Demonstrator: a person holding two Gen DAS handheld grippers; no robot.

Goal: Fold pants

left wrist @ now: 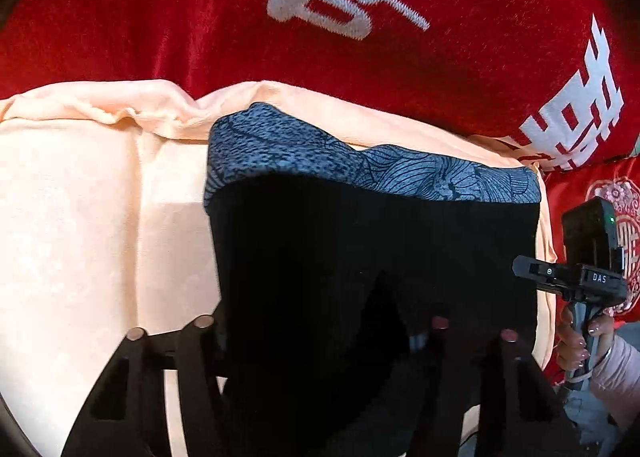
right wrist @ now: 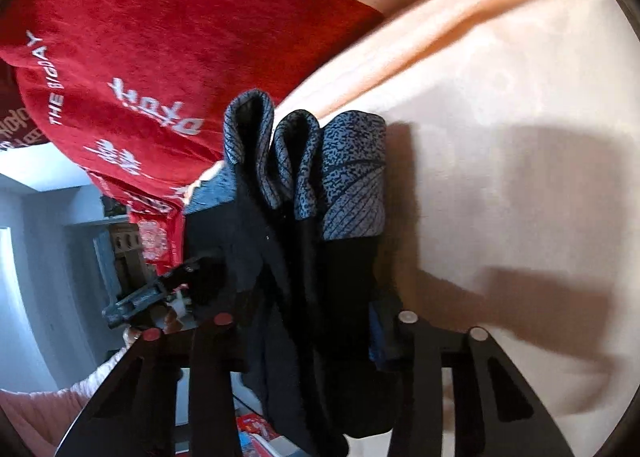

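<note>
Nearest the left wrist camera, the left gripper [left wrist: 320, 331] is standing partly closed with black cloth of the pants [left wrist: 372, 241] filling the gap between its fingers; it appears to be pinching the near edge, though the dark fabric is hiding the contact. In the right wrist view, the right gripper [right wrist: 316, 325] is likewise partly closed, with a bunched fold of the pants running between its fingers, so it looks to be gripping it. The pants are lying on a peach sheet [left wrist: 100, 217], their grey patterned waistband [left wrist: 360, 165] at the far end, beside a red blanket [left wrist: 400, 57]. Judging by this, a fold is being started: both ends being taken up. The next move is calling for lifting together and carrying the near edge toward the waistband, keeping the layers even.
</note>
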